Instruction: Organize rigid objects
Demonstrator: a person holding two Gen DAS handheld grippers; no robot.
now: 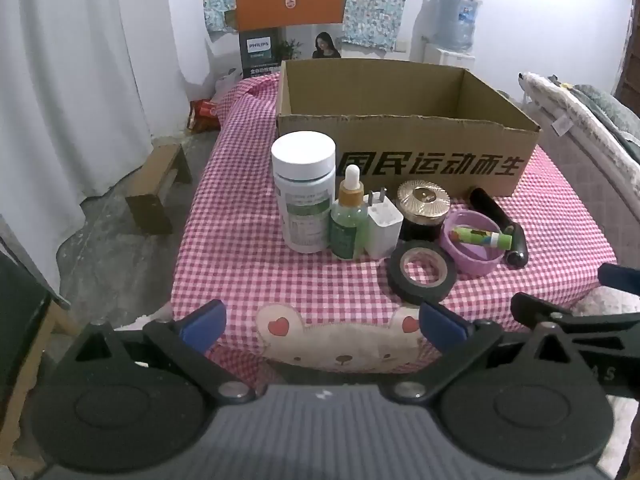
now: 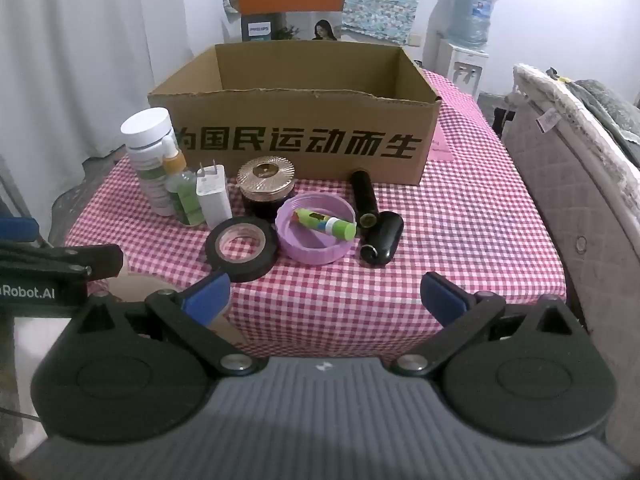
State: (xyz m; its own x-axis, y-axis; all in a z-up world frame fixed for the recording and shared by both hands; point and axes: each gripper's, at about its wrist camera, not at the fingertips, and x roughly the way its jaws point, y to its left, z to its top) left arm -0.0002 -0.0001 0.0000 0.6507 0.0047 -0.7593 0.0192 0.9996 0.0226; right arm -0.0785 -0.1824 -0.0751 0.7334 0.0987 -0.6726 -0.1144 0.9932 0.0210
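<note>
An open cardboard box [image 1: 408, 156] [image 2: 296, 144] stands at the back of the checked table. In front of it stand a white-capped pill bottle [image 1: 304, 196] [image 2: 150, 152], a green dropper bottle [image 1: 349, 220] [image 2: 182, 196], a white charger plug [image 1: 382, 224] [image 2: 213, 198], a gold-lidded dark jar [image 1: 423, 210] [image 2: 266, 188], a black tape roll [image 1: 422, 272] [image 2: 242, 248], a purple lid [image 1: 476, 250] [image 2: 316, 236] holding a glue stick [image 1: 482, 237] [image 2: 326, 222], and two black cylinders [image 1: 500, 224] [image 2: 374, 220]. My left gripper [image 1: 322, 326] and right gripper [image 2: 324, 294] are both open and empty at the table's near edge.
A checked cloth [image 2: 480, 220] with a bear print [image 1: 340, 340] covers the table. A mattress [image 2: 580, 168] stands to the right. A wooden stool [image 1: 160, 188] sits on the floor at left. A Philips box [image 1: 288, 24] and a water dispenser [image 2: 468, 36] stand behind.
</note>
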